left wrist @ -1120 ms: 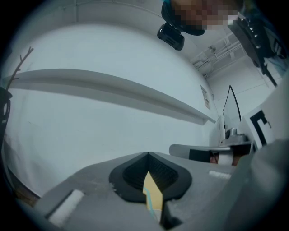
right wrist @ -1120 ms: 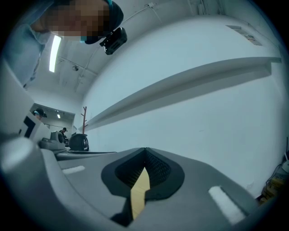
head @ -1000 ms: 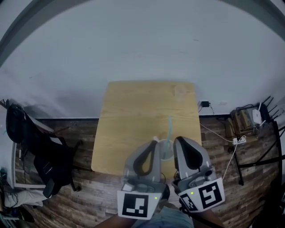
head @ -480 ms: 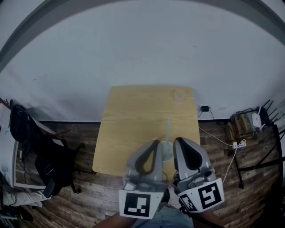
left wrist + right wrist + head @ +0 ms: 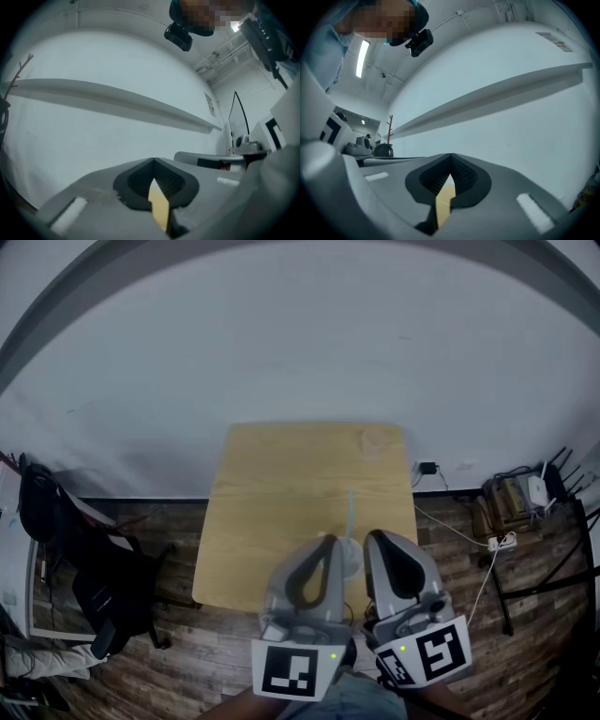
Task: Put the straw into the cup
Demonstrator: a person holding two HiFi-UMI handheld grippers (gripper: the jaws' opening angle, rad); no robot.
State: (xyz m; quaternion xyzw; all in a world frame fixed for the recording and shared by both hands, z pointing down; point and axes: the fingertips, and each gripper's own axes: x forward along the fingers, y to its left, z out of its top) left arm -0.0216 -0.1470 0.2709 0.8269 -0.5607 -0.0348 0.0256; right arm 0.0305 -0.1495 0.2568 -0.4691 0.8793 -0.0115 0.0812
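Note:
A clear cup (image 5: 350,557) stands near the front edge of the light wooden table (image 5: 272,484), and a pale teal straw (image 5: 351,512) rises out of it, nearly upright. My left gripper (image 5: 324,541) is just to the left of the cup and my right gripper (image 5: 372,536) just to the right. Both tips are level with its rim. In the left gripper view the left gripper (image 5: 153,161) has its jaws meeting at the tips with nothing between them. The right gripper (image 5: 451,157) looks the same in its own view. Neither gripper view shows the cup.
A chair with dark bags (image 5: 94,587) stands on the wooden floor at the left. Cables and a power strip (image 5: 497,540) lie at the right beside a white router (image 5: 539,486). A white wall runs behind the table.
The head view has shifted slightly, so the table sits a little higher in the picture and the straw looks more upright. Both grippers stay beside the cup.

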